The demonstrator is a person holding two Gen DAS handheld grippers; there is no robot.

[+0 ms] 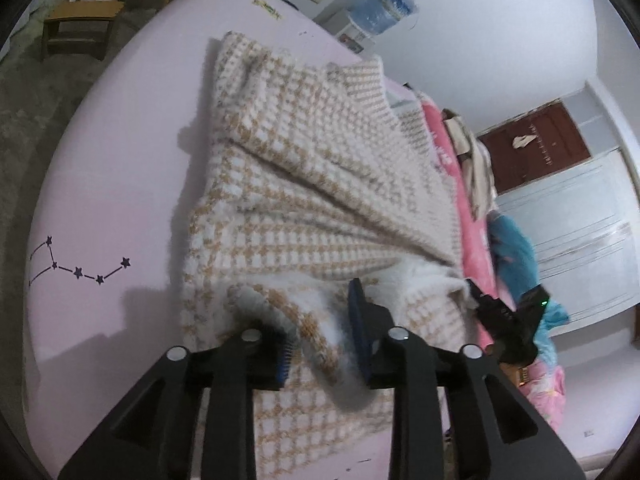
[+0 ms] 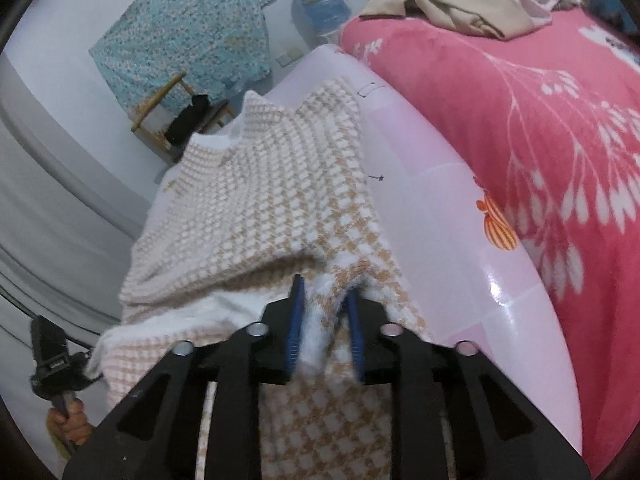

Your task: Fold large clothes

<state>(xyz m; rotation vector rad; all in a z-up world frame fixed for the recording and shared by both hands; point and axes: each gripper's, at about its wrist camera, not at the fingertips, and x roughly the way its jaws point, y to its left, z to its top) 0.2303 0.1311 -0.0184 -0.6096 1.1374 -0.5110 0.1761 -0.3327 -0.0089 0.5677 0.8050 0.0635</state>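
A large fuzzy sweater with a tan and white houndstooth pattern lies partly on the pink table and is lifted at its near edge. My left gripper is shut on a fold of its near edge. My right gripper is shut on another part of the same edge, with the sweater stretched away from it over the table. The right gripper also shows in the left wrist view, and the left gripper in the right wrist view.
A pink floral bedspread borders the table, with beige and white clothes piled on it. A wooden stool, a water dispenser bottle and a teal patterned cloth stand beyond the table's far end.
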